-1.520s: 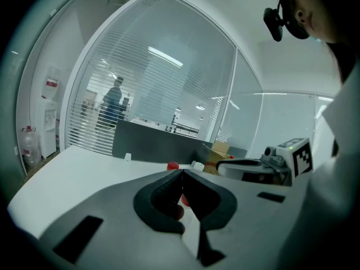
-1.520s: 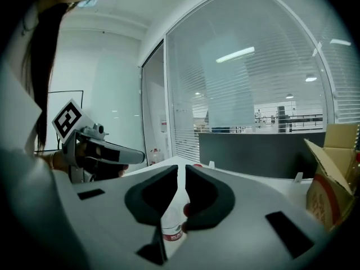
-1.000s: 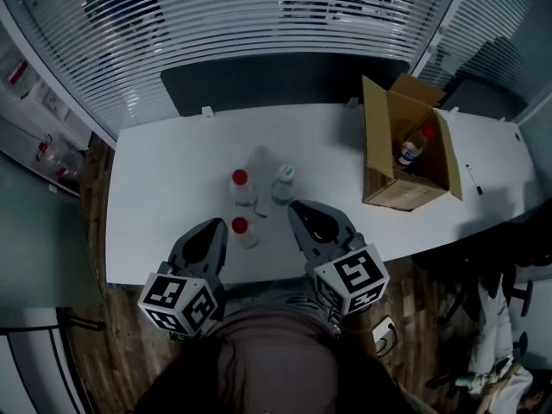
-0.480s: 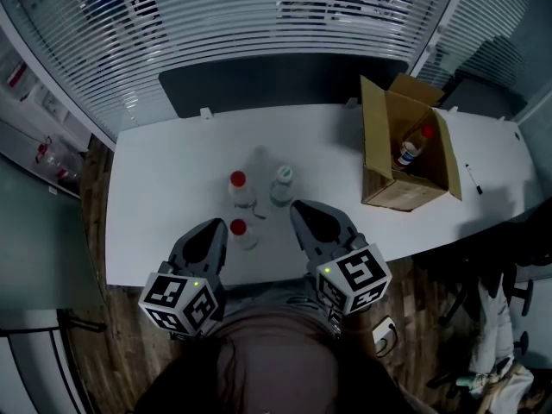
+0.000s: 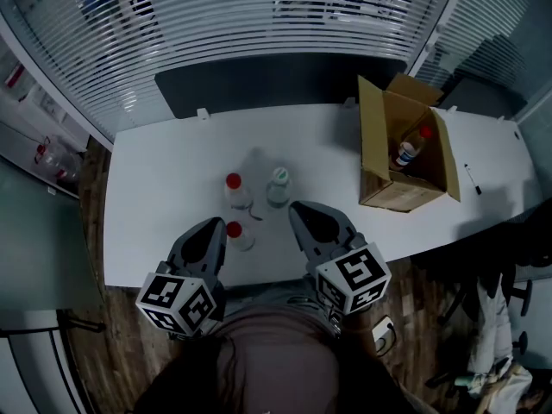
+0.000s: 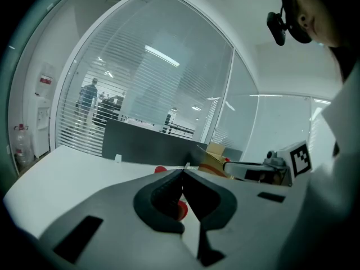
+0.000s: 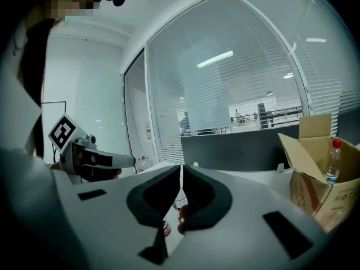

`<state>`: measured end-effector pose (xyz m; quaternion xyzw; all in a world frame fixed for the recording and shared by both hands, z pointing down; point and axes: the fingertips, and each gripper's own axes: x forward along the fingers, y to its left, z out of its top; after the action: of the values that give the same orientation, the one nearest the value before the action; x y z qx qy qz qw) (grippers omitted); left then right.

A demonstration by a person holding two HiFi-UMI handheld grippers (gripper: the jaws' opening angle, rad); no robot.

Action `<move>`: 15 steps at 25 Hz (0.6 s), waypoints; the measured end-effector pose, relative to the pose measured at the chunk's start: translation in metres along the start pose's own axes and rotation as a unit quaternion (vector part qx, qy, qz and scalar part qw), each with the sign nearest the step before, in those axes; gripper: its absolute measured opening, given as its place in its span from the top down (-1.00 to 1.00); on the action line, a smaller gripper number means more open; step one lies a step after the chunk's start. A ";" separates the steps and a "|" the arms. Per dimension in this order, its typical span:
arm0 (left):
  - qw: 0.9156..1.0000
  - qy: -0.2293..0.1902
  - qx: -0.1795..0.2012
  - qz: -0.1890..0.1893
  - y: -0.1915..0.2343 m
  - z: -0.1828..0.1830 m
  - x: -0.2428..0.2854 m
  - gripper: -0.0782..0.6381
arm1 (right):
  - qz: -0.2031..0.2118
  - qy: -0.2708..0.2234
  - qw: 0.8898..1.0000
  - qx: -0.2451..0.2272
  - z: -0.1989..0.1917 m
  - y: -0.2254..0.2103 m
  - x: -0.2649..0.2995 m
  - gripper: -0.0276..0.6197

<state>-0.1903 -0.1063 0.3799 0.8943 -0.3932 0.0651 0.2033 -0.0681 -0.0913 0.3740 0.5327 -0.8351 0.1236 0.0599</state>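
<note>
Low centre, hovering short of any grasp: left gripper (image 5: 211,228), jaws together, empty, just beside red bottle (image 5: 233,230); right gripper (image 5: 304,211), jaws nearly touching, empty, near green bottle (image 5: 278,178); box (image 5: 376,158) upper right.

Overhead, two low views share bottles (image 5: 234,188)

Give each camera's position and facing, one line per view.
Head view: on the person's head, facing steeply down at the table; the left hand-held gripper, the right hand-held gripper and the torso show.
Left gripper view: on the left hand-held gripper, facing along its shut jaws toward the glass wall; the right one shows.
Right gripper view: on the right hand-held gripper, facing along its shut jaws; the left one shows.
Shared: all three show the box.
</note>
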 end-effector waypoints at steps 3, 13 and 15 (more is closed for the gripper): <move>1.000 0.001 0.000 -0.003 -0.005 0.001 0.003 0.76 | 0.002 0.006 1.000 0.001 -0.001 -0.002 -0.002 0.81; 1.000 0.013 0.002 -0.024 -0.032 -0.001 0.029 0.76 | -0.007 0.017 1.000 -0.001 -0.004 -0.026 -0.018 0.81; 1.000 0.015 0.003 -0.028 -0.040 0.000 0.034 0.76 | -0.011 0.015 1.000 0.002 -0.002 -0.034 -0.024 0.81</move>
<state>-0.1377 -0.1054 0.3768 0.9044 -0.3651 0.0737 0.2083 -0.0275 -0.0836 0.3749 0.5400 -0.8280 0.1324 0.0726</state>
